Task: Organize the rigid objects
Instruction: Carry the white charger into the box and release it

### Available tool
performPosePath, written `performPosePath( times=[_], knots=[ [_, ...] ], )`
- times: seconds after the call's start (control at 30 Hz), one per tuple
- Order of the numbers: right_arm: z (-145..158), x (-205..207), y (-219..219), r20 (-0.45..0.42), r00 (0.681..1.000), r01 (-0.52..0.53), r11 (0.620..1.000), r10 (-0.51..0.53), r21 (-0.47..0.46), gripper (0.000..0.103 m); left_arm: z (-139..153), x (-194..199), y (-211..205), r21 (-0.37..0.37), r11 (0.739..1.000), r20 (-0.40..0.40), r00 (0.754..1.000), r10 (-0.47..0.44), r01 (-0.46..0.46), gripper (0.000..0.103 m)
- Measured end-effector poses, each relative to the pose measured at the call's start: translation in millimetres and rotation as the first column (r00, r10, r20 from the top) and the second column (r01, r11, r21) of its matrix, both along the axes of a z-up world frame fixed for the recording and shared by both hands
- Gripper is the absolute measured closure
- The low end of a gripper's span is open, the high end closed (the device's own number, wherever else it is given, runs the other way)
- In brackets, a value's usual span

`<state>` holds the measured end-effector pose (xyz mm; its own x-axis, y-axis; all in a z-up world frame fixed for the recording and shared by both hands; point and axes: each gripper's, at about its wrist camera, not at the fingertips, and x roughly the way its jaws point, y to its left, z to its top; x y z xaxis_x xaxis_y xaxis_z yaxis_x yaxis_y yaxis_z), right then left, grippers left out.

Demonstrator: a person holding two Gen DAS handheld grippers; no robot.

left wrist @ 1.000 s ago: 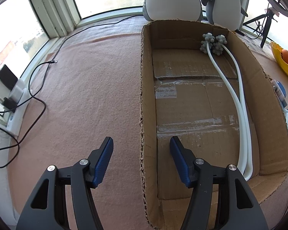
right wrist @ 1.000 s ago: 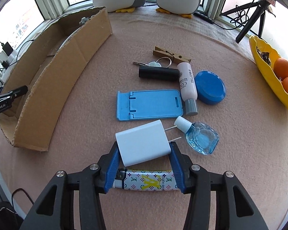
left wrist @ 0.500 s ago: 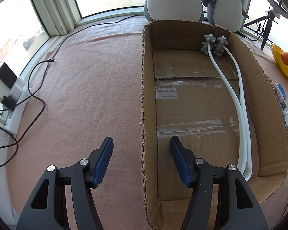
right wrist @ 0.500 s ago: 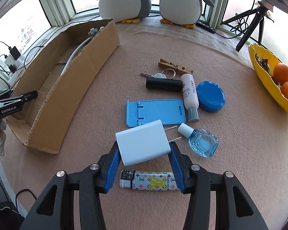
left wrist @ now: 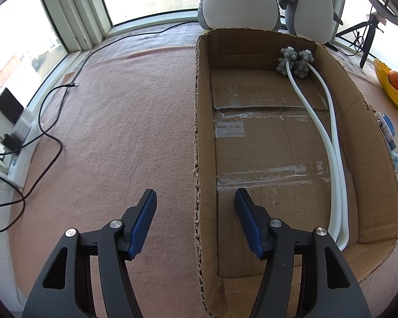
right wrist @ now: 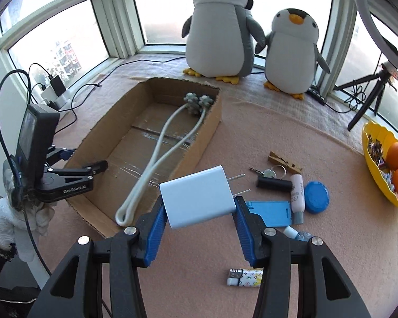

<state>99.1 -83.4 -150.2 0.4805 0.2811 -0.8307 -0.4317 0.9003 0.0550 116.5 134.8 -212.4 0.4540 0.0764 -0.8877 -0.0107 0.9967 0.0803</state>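
White charger (right wrist: pixel 199 197) (two prongs) tilted, seemingly clamped.

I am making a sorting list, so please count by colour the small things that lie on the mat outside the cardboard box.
Blue: 3 (phone stand, round lid, drop bottle)
Black: 1 (cylinder)
Brown: 1 (clothespin)
Pale pink: 1 (bottle)
Silver: 1 (keys)
Patterned: 1 (lighter)
Total: 8
The white charger in the right gripper is not counted.
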Motion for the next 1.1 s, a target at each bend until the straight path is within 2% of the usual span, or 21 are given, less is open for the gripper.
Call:
performPosePath(
  times=[0.33,0.63,1.1],
  knots=[
    [-7,11,65,0.005,0.995,-0.101,0.995,0.101,0.007,0.058,0,2,1,-0.007,1.000,0.003,1.000,0.007,-0.007,0.042],
    [-19,43,102,-0.051,0.992,-0.115,0.992,0.117,0.041,0.058,-1,3,2,-0.020,1.000,0.002,1.000,0.014,-0.014,0.042],
    [-28,59,110,-0.101,0.992,-0.072,0.996,0.078,0.059,0.055,-1,3,3,-0.023,1.000,0.004,1.000,0.013,-0.013,0.042]
  ],
)
